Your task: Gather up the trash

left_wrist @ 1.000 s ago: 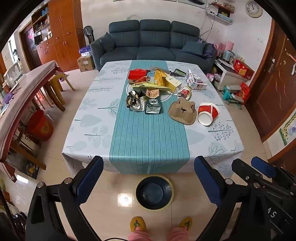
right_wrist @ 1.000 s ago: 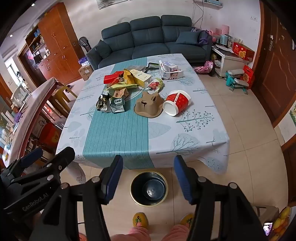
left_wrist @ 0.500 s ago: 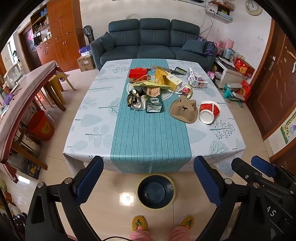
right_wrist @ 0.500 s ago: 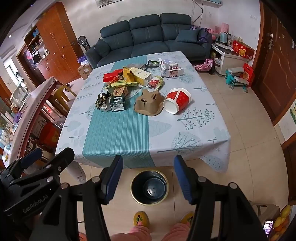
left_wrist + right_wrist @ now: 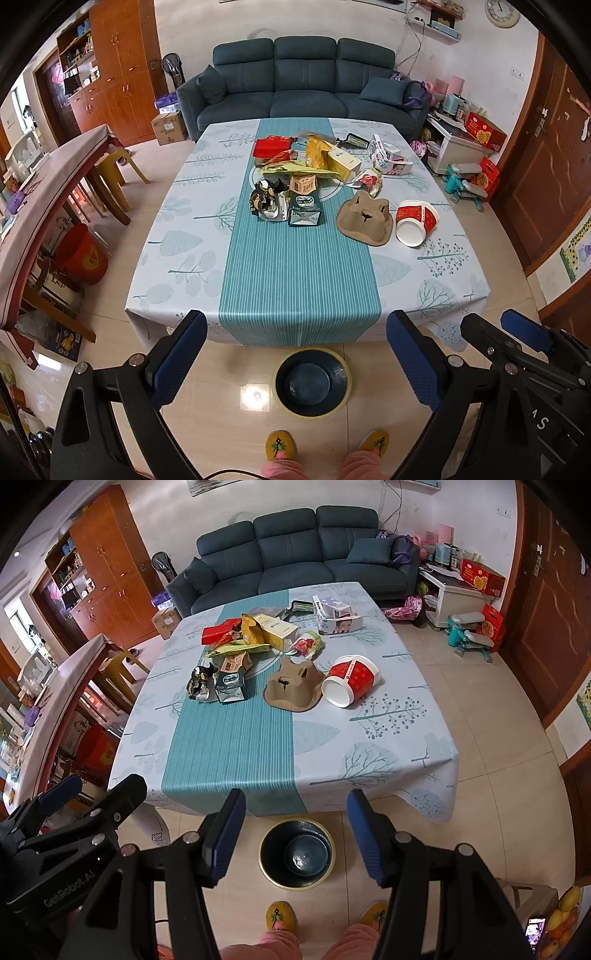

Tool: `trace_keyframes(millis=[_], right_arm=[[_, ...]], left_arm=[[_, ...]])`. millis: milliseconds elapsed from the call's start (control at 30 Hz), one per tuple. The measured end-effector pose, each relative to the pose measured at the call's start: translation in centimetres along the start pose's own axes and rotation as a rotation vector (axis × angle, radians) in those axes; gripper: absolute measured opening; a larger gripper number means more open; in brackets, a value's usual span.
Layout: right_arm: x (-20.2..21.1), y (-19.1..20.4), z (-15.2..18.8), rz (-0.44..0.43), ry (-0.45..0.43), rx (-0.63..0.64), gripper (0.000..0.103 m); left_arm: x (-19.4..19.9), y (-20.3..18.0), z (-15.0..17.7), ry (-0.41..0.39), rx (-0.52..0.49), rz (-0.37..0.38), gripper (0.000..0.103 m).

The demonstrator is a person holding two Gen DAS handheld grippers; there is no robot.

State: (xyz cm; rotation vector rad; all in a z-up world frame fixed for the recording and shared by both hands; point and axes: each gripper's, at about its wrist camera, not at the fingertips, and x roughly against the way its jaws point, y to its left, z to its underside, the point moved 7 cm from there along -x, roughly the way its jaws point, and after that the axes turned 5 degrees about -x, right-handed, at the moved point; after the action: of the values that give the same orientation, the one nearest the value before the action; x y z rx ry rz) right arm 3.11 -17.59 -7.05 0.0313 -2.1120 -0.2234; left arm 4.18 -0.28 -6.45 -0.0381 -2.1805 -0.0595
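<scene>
**Both grippers held empty above the bin, trash waiting on the table**

The person stands at the near edge of the table (image 5: 177, 236), yellow slippers (image 5: 280, 915) and pink trouser legs showing at the bottom of both views. Both tools are pitched steeply downward toward the floor and table front, side by side; the right gripper's black frame shows at the right edge of the left wrist view.

The left gripper (image 5: 295, 354) has its blue-padded fingers spread wide, with nothing between them and nothing touching them. The right gripper (image 5: 295, 834) is likewise parted wide and empty (its gap looks a little narrower than the left's).

Framed between the fingers in both views is a dark round bin (image 5: 297, 853) with a yellowish rim, standing on the tiled floor just in front of the table's hanging cloth.

The trash lies around the middle of the table, well apart from both tools: a red paper cup (image 5: 351, 681) tipped on its side, a brown pulp cup tray (image 5: 293, 690) just beside it, a dark green carton (image 5: 229, 685) on the teal runner, a crumpled foil wrapper (image 5: 199, 685) next to that, and farther back a heap of red, yellow and white packets and boxes (image 5: 251, 631).
</scene>
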Motion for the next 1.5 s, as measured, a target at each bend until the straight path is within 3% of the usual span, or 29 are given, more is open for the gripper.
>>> trace_keyframes(millis=[1500], right_arm=[[-0.4,0.07,-0.07,0.006,0.009,-0.002,0.058]], left_arm=[[-0.16,-0.11,-0.02,0.01,-0.003,-0.002,0.096]])
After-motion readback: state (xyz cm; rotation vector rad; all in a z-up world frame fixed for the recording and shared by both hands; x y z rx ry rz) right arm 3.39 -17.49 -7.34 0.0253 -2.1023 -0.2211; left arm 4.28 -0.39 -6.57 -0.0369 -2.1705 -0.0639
